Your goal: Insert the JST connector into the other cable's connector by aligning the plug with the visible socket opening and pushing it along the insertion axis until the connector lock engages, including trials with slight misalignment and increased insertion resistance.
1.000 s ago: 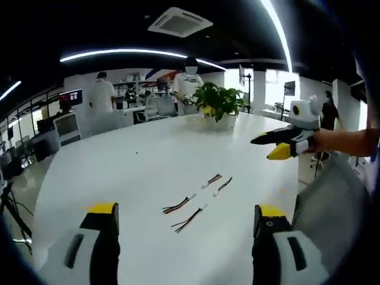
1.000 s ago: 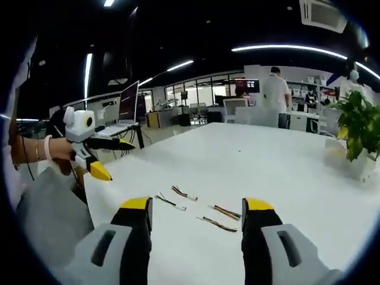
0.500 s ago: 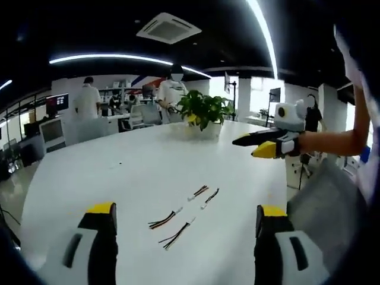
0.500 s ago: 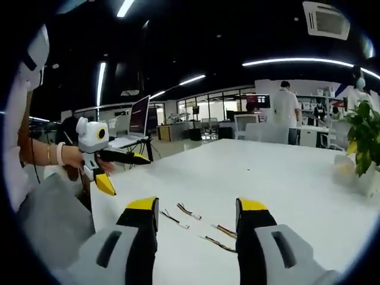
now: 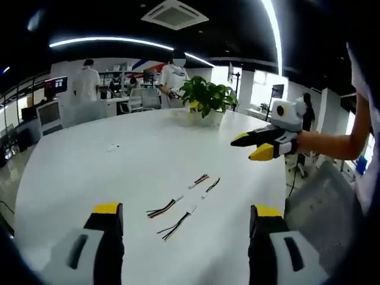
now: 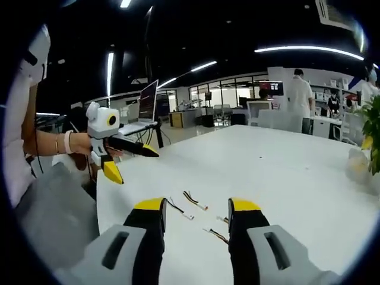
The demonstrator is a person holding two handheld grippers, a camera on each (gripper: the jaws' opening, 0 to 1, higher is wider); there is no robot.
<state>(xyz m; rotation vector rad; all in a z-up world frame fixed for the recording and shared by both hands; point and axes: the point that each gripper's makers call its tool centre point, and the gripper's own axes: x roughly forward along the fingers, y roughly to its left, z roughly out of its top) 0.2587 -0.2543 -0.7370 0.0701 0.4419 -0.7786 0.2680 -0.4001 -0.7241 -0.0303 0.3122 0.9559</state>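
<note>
On the white table (image 5: 119, 172) four short cables (image 5: 181, 205) lie loose; both hand-held grippers (image 5: 181, 217) (image 6: 196, 208) hover wide, holding nothing.

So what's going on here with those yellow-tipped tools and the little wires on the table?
A person is holding a two-jaw gripper in each hand above a white table. Four short cables with small connectors lie loose on it, none picked up yet. The left gripper is open and hovering near the cables. The right gripper is also open and empty, with the cables lying just beyond its jaws. A potted plant stands farther back, and people stand at desks beyond the table.
</note>
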